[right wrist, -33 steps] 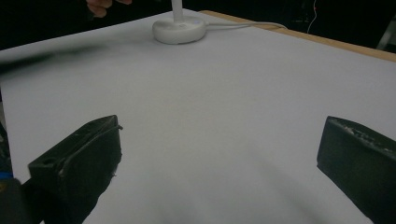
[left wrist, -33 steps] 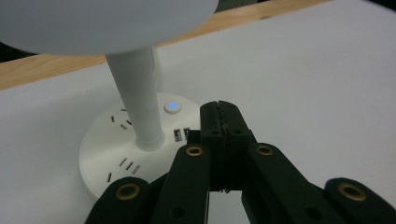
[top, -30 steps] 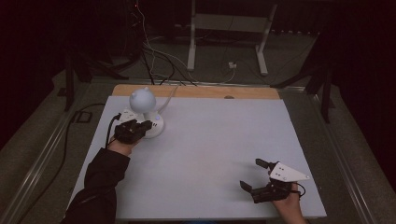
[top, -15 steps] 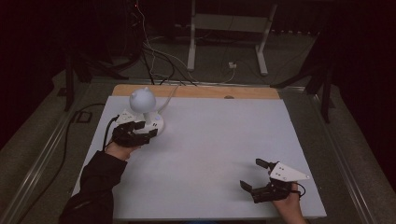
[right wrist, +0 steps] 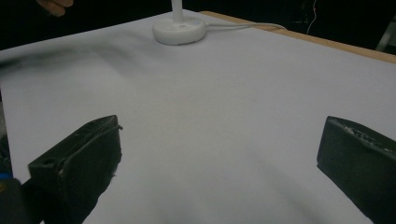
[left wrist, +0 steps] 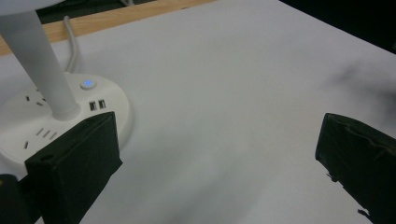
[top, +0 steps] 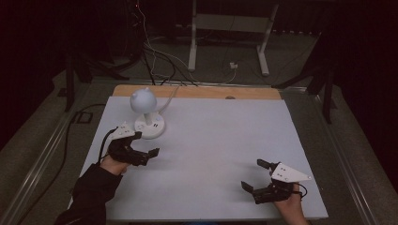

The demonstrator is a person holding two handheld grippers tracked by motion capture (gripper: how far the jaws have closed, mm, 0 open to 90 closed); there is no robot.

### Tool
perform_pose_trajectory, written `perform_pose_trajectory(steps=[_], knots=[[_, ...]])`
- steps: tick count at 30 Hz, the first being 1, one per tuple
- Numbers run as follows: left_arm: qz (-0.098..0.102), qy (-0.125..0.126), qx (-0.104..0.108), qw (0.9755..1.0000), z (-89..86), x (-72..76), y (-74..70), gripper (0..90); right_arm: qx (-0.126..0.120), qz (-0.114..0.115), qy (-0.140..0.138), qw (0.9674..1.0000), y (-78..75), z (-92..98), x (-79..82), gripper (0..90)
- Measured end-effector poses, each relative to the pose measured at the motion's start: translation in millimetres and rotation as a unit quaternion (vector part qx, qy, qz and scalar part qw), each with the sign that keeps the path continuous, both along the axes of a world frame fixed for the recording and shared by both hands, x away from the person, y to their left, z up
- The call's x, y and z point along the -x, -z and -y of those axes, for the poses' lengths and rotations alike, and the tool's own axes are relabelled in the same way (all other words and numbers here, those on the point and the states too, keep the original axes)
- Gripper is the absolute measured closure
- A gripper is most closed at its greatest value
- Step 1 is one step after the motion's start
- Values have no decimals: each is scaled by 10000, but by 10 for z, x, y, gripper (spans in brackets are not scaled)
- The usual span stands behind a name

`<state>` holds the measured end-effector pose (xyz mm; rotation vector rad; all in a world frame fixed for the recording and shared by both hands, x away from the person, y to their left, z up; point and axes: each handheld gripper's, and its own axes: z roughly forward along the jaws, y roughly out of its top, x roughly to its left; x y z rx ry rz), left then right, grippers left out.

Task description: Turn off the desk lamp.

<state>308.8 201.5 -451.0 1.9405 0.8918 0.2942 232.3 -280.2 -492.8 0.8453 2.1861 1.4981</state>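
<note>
The left hand-held gripper [top: 143, 146] has just been opening its jaws, and they now stand wide apart with nothing between them, just beside the round base of the white lamp [top: 149, 125]. The lamp stands upright near the far left corner of the desk [top: 225, 140], its small button glowing blue [left wrist: 87, 84]. The right hand-held gripper [top: 256, 176] rests well apart near the front right edge, its jaws also spread and empty.

Dim room, dark surround; white table [top: 211, 140] evenly lit, soft smudgy shadows, slight blur.
</note>
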Motion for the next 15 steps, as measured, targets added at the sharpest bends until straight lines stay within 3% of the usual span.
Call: perform_pose_trajectory(steps=[15], knots=[[-112,242,-278,9993,-55,346,236,6,32,11,3,10000,2,-7,-3,0]])
